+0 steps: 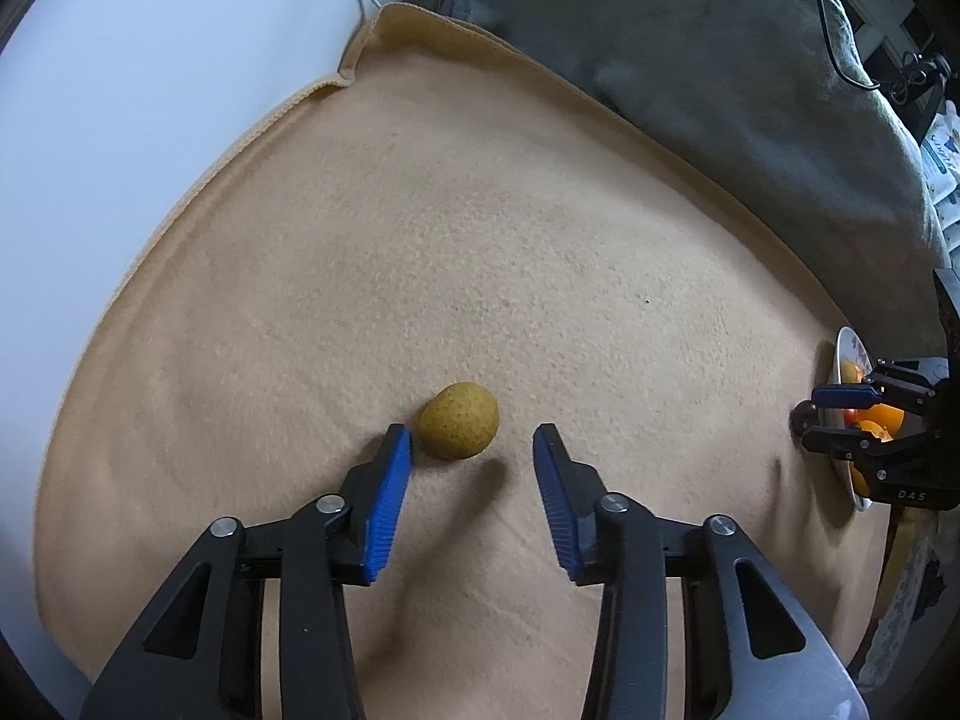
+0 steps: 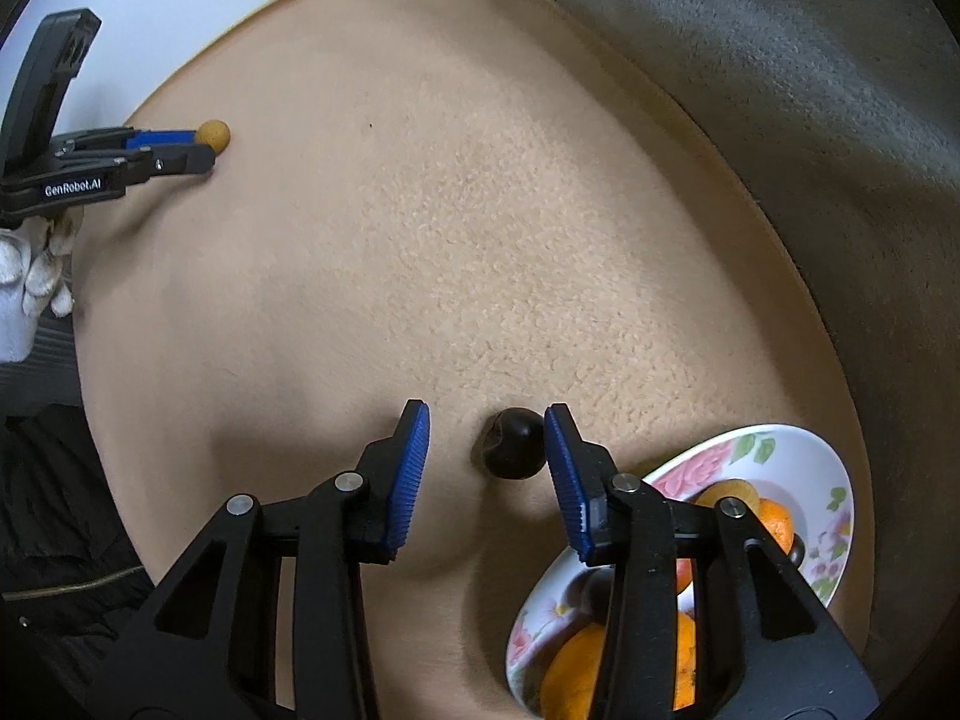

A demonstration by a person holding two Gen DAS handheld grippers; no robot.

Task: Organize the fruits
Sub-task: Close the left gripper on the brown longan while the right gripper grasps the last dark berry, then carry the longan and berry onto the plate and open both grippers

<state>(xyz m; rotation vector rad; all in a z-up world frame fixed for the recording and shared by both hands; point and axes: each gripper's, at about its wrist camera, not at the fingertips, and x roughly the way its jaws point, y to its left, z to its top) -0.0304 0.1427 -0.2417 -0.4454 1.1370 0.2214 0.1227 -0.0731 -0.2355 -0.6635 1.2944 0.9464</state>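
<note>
Both sets of jaws are standing apart and gripping nothing, each one straddling a loose fruit that is lying on the tan blanket [image 1: 480, 240].

You are working at the pickup step, two fruits at once. Take the flowered plate [image 2: 798, 456] as your landmark: it is sitting at the blanket's near right edge and is already holding oranges [image 2: 576, 678] and a few smaller fruits, so the sorting is looking partly done, with these two pieces left out on the cloth.

Your right gripper [image 2: 487, 435] is pointing steeply down just beside the plate, on its left. The dark round fruit [image 2: 515, 444] is lying between its blue pads, right against the right-hand pad with a clear gap to the left-hand one, so the pads are not yet pressing it from both sides.

Your left gripper [image 1: 473, 441] is hovering well away from the plate, far across the blanket to its left. The small speckled yellow-brown fruit [image 1: 459, 427] is sitting just past its fingertips, close to the left-hand pad and partly outside the gap.

For the next move, you are looking at nudging the left gripper forward so the fruit sits squarely between the pads, centring the right one, then squeezing gently; both fruits are round and could roll on the soft cloth.
</note>
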